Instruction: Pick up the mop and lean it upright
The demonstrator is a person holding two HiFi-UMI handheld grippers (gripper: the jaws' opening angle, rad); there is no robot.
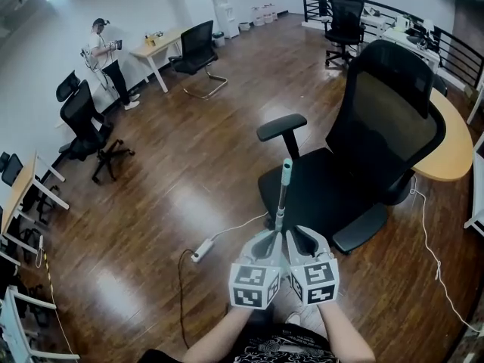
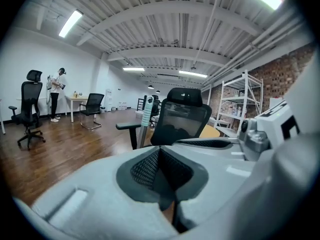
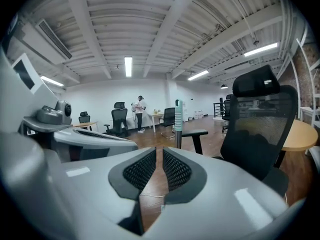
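Holding left tongs (image 2: 161, 173) pressed together, right tongs (image 3: 156, 170) slightly spread, both empty. Seeing mop (image 1: 284, 191) upright at 12 o'clock, beside chair (image 1: 378, 127).

Hidden behind left tongs (image 1: 269, 239) and right tongs (image 1: 297, 239): mop (image 1: 284, 191) head, lower shaft. Too small: far person (image 1: 102, 51).

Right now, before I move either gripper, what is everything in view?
mop handle: one, grey with teal grip, upright just ahead of both grippers
near office chair: one, black, right of the mop handle
other office chairs: at least three, black, round the room
power strip: one, white, on floor left of the mop handle
curved desk: one, wooden, far right
bystander: one, white top, far left by a table
left gripper: one, grey, jaws together, empty
right gripper: one, grey, jaws a slit apart, empty
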